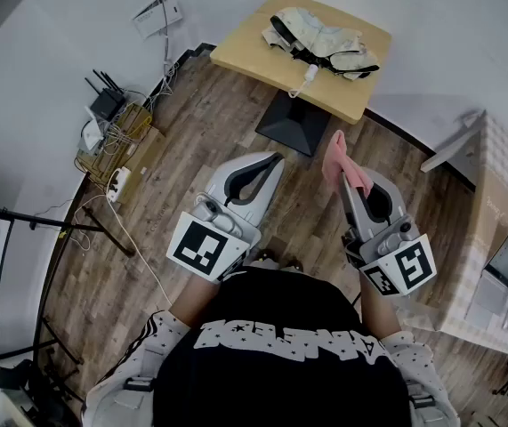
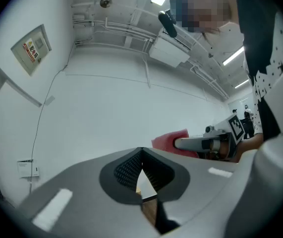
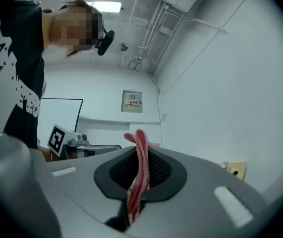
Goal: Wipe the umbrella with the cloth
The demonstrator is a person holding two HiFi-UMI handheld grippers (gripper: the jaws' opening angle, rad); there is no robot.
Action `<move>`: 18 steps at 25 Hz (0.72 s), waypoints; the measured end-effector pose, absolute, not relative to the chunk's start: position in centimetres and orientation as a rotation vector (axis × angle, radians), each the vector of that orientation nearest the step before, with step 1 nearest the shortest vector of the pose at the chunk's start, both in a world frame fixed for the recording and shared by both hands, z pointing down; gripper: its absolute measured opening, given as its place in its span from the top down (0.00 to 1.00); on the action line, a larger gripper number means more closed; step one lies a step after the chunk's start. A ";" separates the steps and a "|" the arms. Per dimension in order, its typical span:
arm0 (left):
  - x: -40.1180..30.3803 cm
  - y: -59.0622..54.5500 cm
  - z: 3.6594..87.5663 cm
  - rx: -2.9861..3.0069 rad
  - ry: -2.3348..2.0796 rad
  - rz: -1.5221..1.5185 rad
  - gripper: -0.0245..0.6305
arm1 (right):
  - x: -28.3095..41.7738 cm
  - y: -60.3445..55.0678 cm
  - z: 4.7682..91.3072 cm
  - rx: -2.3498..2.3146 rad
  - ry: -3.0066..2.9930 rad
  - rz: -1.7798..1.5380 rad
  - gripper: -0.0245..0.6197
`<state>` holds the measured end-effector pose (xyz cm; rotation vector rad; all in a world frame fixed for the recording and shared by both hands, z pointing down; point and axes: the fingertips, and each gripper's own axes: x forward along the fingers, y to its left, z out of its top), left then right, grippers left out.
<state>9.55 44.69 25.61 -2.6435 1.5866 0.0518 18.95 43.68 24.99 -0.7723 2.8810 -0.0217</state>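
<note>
A wooden floor (image 1: pixel 218 123) fills the head view, which looks steeply down on it. At the bottom edge stands a person (image 1: pixel 280 345) in a black top with white lettering, holding a gripper in each hand out in front, above the floor.

Beyond the grippers is a small light-wood table (image 1: pixel 240 52) on a black pedestal base. The umbrella (image 1: pixel 320 41), folded, cream with black trim, lies across the middle of the tabletop, and a small white part of it reaches toward the table's near edge. Both grippers are well short of the table and touch nothing on it.

The left gripper (image 1: pixel 274 158) (image 2: pixel 141 150) has its jaws pressed together at the tips with nothing between them; its own view looks past them at a plain white wall.

The right gripper (image 1: pixel 353 189) (image 3: pixel 140 150) has its jaws closed on the pink cloth (image 1: pixel 335 157) (image 3: pixel 141 157). The cloth is pinched into a narrow bunched strip between the dark pads, and its free end sticks out past the fingertips, toward the table.

Along the floor's left edge, by the wall, sit a black router (image 1: pixel 107 103) with antennas and a tangle of cables.
</note>
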 end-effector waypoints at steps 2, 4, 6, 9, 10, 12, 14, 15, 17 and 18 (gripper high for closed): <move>9.0 44.6 25.4 -2.608 1.580 0.095 0.96 | 19.0 43.9 25.0 -0.768 2.882 -0.018 0.92; 8.7 44.7 25.2 -2.589 1.581 0.115 0.96 | 19.0 44.1 25.0 -0.765 2.883 -0.015 0.92; 8.8 44.7 25.3 -2.587 1.583 0.110 0.96 | 19.2 44.1 25.0 -0.764 2.881 -0.018 0.92; 8.9 44.8 25.3 -2.589 1.577 0.113 0.96 | 19.5 44.2 25.0 -0.756 2.865 -0.040 0.92; 9.0 44.8 25.3 -2.592 1.578 0.115 0.96 | 19.6 44.2 25.0 -0.753 2.861 -0.050 0.92; 9.0 44.8 25.4 -2.596 1.587 0.113 0.96 | 20.0 44.1 25.2 -0.749 2.855 -0.068 0.92; 9.1 44.7 25.6 -2.599 1.609 0.088 0.96 | 20.4 44.0 25.3 -0.749 2.849 -0.081 0.92; 9.1 44.6 25.8 -2.603 1.616 0.072 0.96 | 20.6 43.9 25.3 -0.750 2.848 -0.085 0.92; 9.5 44.7 25.7 -2.608 1.596 0.078 0.96 | 21.0 43.8 25.4 -0.750 2.851 -0.094 0.92; 9.8 44.7 25.5 -2.607 1.580 0.094 0.96 | 21.1 43.8 25.5 -0.748 2.855 -0.101 0.92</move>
